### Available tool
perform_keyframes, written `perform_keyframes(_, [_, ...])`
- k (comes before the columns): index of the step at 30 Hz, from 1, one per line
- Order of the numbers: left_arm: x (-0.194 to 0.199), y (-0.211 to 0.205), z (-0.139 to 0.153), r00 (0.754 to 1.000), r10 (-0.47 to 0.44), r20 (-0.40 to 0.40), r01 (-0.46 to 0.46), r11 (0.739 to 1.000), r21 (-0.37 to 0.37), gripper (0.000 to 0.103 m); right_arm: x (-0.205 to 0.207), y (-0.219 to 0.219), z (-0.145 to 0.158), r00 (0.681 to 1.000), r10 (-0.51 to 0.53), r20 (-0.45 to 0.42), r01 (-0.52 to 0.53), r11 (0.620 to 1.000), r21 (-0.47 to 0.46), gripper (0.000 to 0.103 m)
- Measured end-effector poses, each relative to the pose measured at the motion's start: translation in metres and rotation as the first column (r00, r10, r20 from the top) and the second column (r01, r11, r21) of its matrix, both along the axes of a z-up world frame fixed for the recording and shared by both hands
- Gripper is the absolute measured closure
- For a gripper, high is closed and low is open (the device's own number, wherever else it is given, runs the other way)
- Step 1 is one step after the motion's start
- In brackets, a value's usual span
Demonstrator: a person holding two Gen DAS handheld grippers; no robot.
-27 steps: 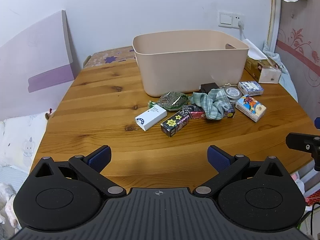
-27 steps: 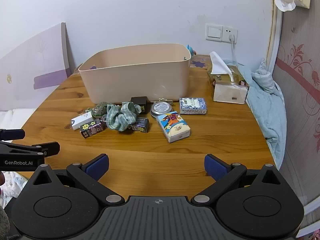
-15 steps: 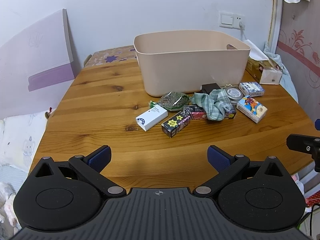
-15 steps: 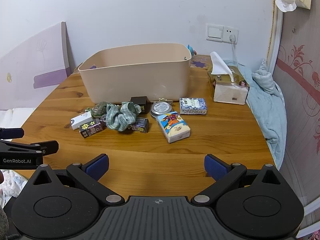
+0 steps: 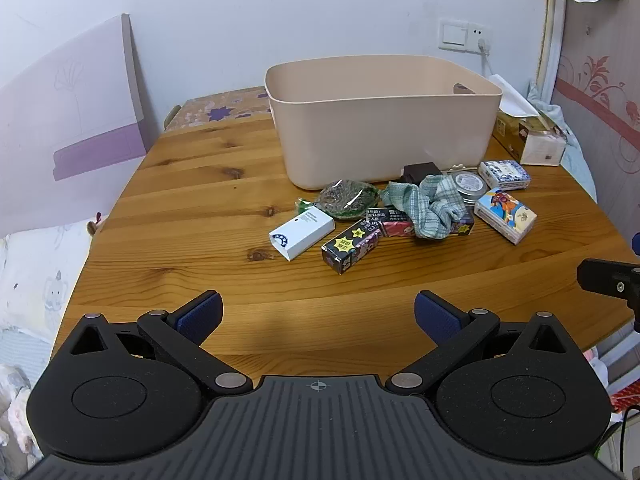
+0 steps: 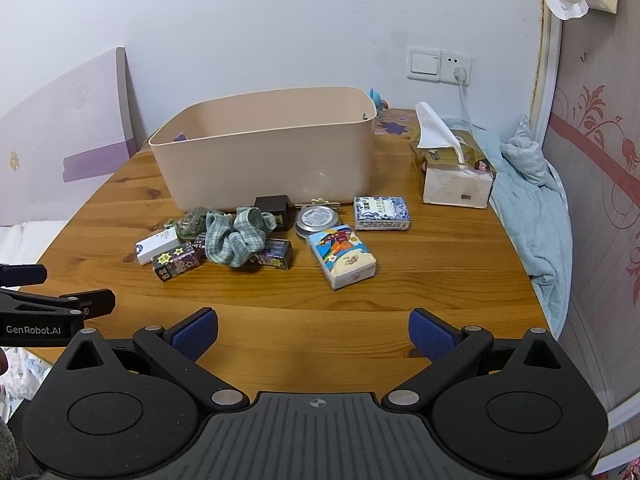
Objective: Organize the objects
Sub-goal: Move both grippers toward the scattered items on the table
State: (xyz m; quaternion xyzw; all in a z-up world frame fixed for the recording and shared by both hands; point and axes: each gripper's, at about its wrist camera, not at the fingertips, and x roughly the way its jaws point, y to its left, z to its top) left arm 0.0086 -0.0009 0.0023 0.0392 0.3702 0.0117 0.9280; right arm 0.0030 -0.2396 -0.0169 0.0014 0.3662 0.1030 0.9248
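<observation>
The left gripper (image 5: 318, 312) has its ribbed blue pads (image 5: 200, 314) spread to full width with nothing between them, poised above the near edge of the wooden table (image 5: 192, 208). The right gripper (image 6: 312, 326) is likewise fully spread and empty. Beyond them, a loose cluster of small items lies on the knotty plank surface: a white rectangular carton (image 5: 301, 232), a dark star-printed box (image 5: 351, 245), a crumpled green checked cloth (image 5: 434, 206), a glossy bag of dried greens (image 5: 347, 199), a round metal tin (image 6: 316, 219), a cartoon-printed tissue pack (image 6: 341, 256) and a blue-patterned box (image 6: 382, 213). Just behind the cluster stands a smooth beige plastic bin (image 5: 380, 128) with rounded corners. A tissue box (image 6: 454, 172) sits to its right.
</observation>
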Motion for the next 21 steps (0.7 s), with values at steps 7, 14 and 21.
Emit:
perform_keyframes(7, [0.005, 0.0, -0.002, 1.0, -0.009, -0.002, 0.009, 1.0, -0.002, 0.0, 0.001, 0.0, -0.001, 1.0, -0.004, 0.021, 0.004, 1.0, -0.001, 0.0])
perform_keyframes(14, [0.01, -0.001, -0.005, 1.0, -0.009, -0.018, 0.009, 1.0, -0.001, 0.0, 0.007, 0.001, -0.005, 1.0, 0.003, 0.004, -0.003, 1.0, 0.004, 0.0])
perform_keyframes(21, [0.018, 0.0, -0.01, 0.999, 0.005, -0.032, -0.005, 1.0, -0.006, 0.0, 0.011, 0.002, -0.007, 1.0, 0.018, 0.025, -0.017, 1.0, -0.018, 0.0])
